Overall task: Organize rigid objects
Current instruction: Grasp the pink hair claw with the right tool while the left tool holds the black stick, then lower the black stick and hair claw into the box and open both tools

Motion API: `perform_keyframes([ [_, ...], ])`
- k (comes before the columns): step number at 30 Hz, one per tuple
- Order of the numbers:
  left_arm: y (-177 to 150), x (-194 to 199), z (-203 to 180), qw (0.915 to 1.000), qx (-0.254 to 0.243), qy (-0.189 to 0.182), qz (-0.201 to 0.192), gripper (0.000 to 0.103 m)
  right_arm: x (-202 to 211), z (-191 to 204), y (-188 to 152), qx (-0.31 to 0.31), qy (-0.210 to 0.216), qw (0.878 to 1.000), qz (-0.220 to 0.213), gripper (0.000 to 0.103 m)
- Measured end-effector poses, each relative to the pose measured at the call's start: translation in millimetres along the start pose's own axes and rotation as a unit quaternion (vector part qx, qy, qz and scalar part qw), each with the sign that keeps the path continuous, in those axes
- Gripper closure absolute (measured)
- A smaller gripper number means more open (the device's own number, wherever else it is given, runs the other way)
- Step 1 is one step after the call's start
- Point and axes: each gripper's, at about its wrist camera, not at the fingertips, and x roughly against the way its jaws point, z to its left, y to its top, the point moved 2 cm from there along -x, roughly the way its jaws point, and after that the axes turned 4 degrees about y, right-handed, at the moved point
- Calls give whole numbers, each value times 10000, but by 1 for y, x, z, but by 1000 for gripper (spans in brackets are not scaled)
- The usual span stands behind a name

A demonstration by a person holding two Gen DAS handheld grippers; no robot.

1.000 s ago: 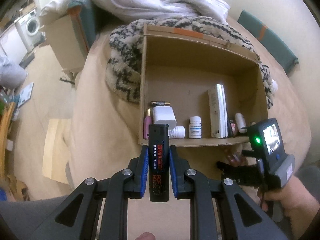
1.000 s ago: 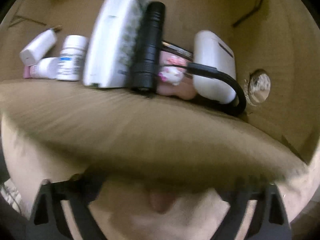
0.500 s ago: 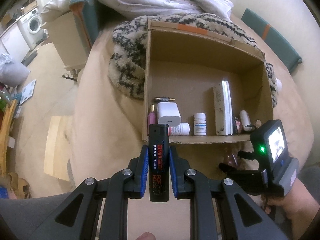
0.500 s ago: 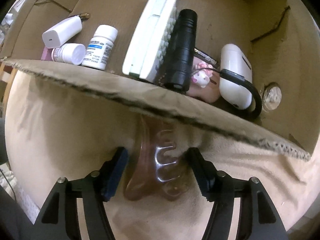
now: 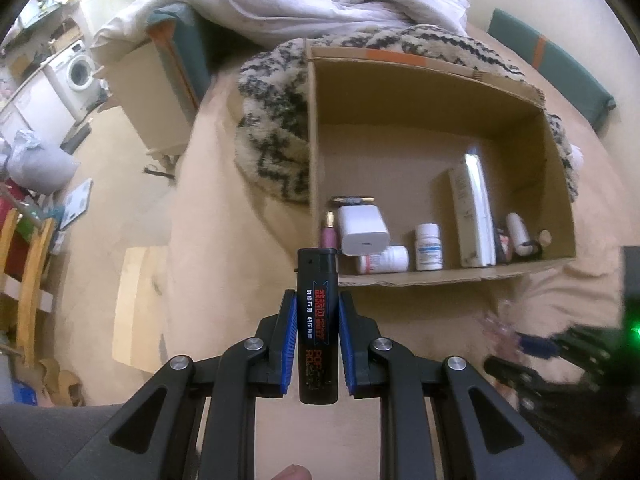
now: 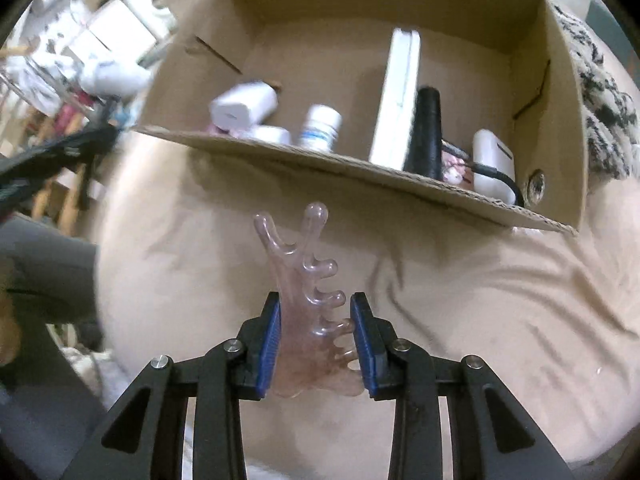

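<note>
My left gripper [image 5: 318, 312] is shut on a black lighter [image 5: 317, 320] with red print, held upright in front of the cardboard box [image 5: 432, 276]. My right gripper [image 6: 316, 320] is shut on a translucent pink comb-like massage tool [image 6: 306, 304], lifted above the beige bed sheet just short of the box's [image 6: 360, 168] near wall. Inside the box stand a white charger [image 5: 362, 230], pill bottles [image 5: 429, 246], a white flat device [image 5: 472, 216], a black flashlight [image 6: 426, 136] and a white case [image 6: 492, 164]. The right gripper shows blurred at the left wrist view's right edge [image 5: 532, 344].
The box lies on a beige-sheeted bed [image 6: 480, 300] against a black-and-white patterned blanket [image 5: 272, 120] and a white duvet [image 5: 320, 4]. The bed's left edge drops to the floor [image 5: 100, 208], with a washing machine [image 5: 80, 70] and wooden furniture [image 5: 28, 276] beyond.
My right gripper has closed on the pink tool and lifted it off the sheet, pulling back from the box. My left gripper has kept its hold on the lighter and drawn back slightly.
</note>
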Motion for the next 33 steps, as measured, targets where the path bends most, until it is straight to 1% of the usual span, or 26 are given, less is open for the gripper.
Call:
perform_keyframes([
  [3, 2, 3, 0, 9998, -28, 171, -66, 85, 22, 9, -6, -21, 220, 9993, -287, 67],
  [5, 5, 7, -1, 9995, -43, 276, -116, 85, 40, -2, -13, -49, 327, 9985, -445, 67],
  [7, 10, 10, -4, 9992, -42, 388, -112, 85, 50, 3, -13, -59, 392, 9974, -606, 67],
  [8, 12, 10, -6, 9991, -18, 409, -88, 85, 49, -3, -6, -52, 424, 9967, -690, 67],
  [10, 20, 12, -11, 9991, 48, 418, -36, 85, 59, -4, -4, -52, 504, 9946, -904, 67],
  [14, 34, 13, -17, 9986, 169, 510, -23, 85, 71, -5, 10, -73, 585, 9895, -1318, 67],
  [17, 44, 11, -16, 9976, 371, 576, 76, 85, 81, -8, 15, -118, 522, 9863, -1558, 67],
  [20, 52, 7, -17, 9960, 521, 699, 191, 85, 86, -15, 21, -197, 575, 9842, -1662, 67],
  [23, 57, 5, -19, 9948, 614, 779, 231, 85, 85, -17, 25, -262, 451, 9837, -1721, 67],
  [25, 62, 3, -22, 9941, 646, 829, 250, 85, 87, -22, 26, -343, 464, 9832, -1730, 67],
  [33, 79, -2, -42, 9953, 381, 887, 95, 85, 91, -34, 41, -435, 288, 9824, -1791, 67],
])
